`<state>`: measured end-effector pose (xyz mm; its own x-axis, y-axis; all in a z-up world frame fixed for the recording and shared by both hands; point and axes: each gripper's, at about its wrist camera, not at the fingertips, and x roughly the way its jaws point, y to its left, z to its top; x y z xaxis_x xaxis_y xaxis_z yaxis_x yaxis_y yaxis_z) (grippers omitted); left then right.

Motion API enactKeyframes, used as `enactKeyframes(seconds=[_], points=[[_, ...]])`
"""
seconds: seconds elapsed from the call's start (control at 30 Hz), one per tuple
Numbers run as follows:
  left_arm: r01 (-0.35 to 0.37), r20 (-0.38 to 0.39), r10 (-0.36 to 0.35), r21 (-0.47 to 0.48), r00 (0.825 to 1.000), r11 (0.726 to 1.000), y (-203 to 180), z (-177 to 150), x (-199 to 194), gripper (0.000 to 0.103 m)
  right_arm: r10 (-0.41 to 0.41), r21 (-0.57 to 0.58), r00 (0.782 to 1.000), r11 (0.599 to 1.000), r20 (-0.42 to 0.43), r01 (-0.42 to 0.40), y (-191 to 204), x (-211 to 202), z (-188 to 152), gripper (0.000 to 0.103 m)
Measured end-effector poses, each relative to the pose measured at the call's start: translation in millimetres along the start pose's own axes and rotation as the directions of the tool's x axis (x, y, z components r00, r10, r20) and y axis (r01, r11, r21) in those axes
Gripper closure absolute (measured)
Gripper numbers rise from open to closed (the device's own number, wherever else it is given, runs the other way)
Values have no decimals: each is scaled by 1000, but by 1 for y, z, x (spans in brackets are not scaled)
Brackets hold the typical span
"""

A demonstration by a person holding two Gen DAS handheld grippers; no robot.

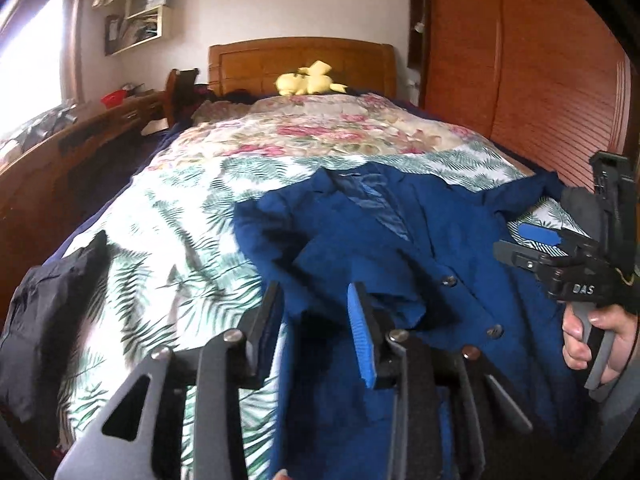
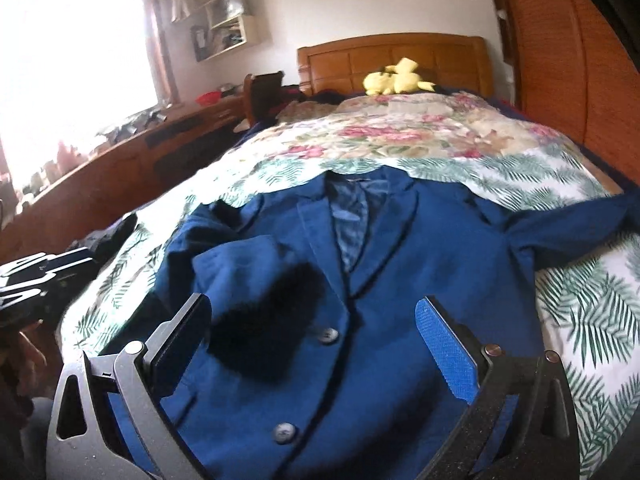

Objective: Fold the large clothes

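Note:
A blue suit jacket [image 2: 400,264] lies face up on the bed, collar toward the headboard, with two buttons showing. Its left sleeve [image 1: 340,256] is folded across the chest, and the other sleeve [image 2: 568,224] stretches out to the right. My left gripper [image 1: 316,320] hovers over the jacket's left edge, its jaws partly apart with no cloth pinched between them. My right gripper [image 2: 316,340] stands wide open above the jacket's buttoned front. In the left wrist view, the right gripper [image 1: 532,246] is at the right edge, held by a hand [image 1: 592,340].
A leaf-print cover [image 1: 180,220] and a floral quilt [image 1: 320,128] lie on the bed. A dark garment [image 1: 52,312] sits at its left edge. A yellow plush toy [image 1: 310,80] rests by the wooden headboard [image 1: 300,56]. A wooden wardrobe [image 1: 520,80] stands right, a desk [image 1: 80,140] left.

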<state>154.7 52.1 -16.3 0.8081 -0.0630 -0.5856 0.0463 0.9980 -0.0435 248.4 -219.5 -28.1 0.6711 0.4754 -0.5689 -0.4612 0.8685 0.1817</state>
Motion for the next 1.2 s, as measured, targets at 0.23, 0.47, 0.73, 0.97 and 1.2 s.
enactKeyframes(seconds=[0.23, 0.47, 0.73, 0.97, 1.2], points=[[-49, 42, 52, -66, 998, 997, 47, -18, -27, 68, 105, -108, 986, 987, -128, -119, 62, 59, 13, 6], [-81, 59, 89, -120, 994, 989, 73, -32, -36, 67, 103, -162, 960, 976, -262, -149, 95, 130, 15, 22], [-74, 31, 80, -150, 996, 986, 85, -40, -32, 67, 21, -251, 921, 959, -390, -128, 116, 184, 23, 35], [-59, 58, 68, -142, 996, 988, 69, -28, -43, 67, -6, -246, 920, 964, -391, -98, 110, 186, 25, 92], [-43, 54, 49, -106, 997, 993, 40, -26, -50, 67, 24, -219, 969, 973, -247, -80, 83, 130, 38, 99]])
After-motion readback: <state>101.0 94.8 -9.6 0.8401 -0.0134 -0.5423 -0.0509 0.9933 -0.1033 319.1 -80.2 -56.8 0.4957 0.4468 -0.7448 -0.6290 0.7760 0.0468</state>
